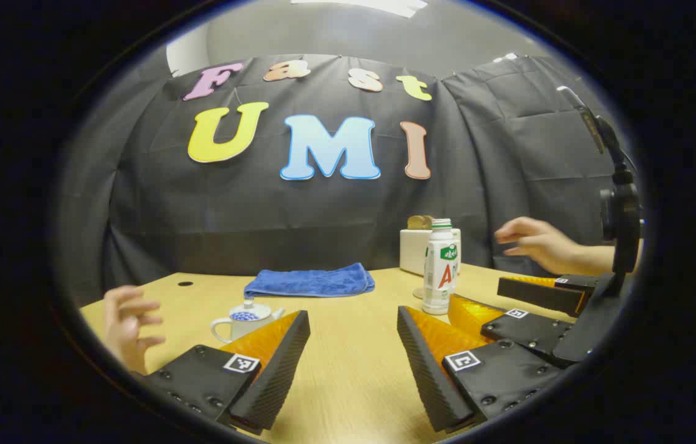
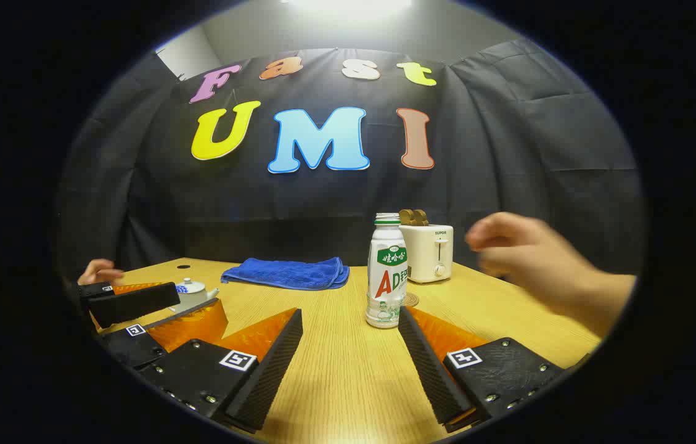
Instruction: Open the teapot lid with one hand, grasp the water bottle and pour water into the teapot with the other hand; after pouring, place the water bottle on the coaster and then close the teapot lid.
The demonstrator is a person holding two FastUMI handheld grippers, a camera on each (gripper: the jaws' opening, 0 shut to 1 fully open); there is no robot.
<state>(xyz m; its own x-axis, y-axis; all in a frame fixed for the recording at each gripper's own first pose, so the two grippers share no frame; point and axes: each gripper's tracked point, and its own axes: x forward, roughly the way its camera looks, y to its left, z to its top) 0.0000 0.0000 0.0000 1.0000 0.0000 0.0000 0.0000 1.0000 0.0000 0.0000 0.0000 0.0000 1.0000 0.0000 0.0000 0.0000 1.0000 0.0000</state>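
Observation:
A small white teapot with a blue pattern stands on the table at the left, lid on; in the right gripper view the teapot is partly hidden behind the left gripper. The white water bottle stands upright mid-table, cap on. A round coaster lies just behind it. My left gripper is open, low over the table, the teapot beyond its left finger. My right gripper is open too, the bottle just past its right finger. The right gripper sits beside the bottle.
A folded blue towel lies at the back of the wooden table. A white toaster stands behind the bottle. A hand hovers at the right, another hand at the left edge.

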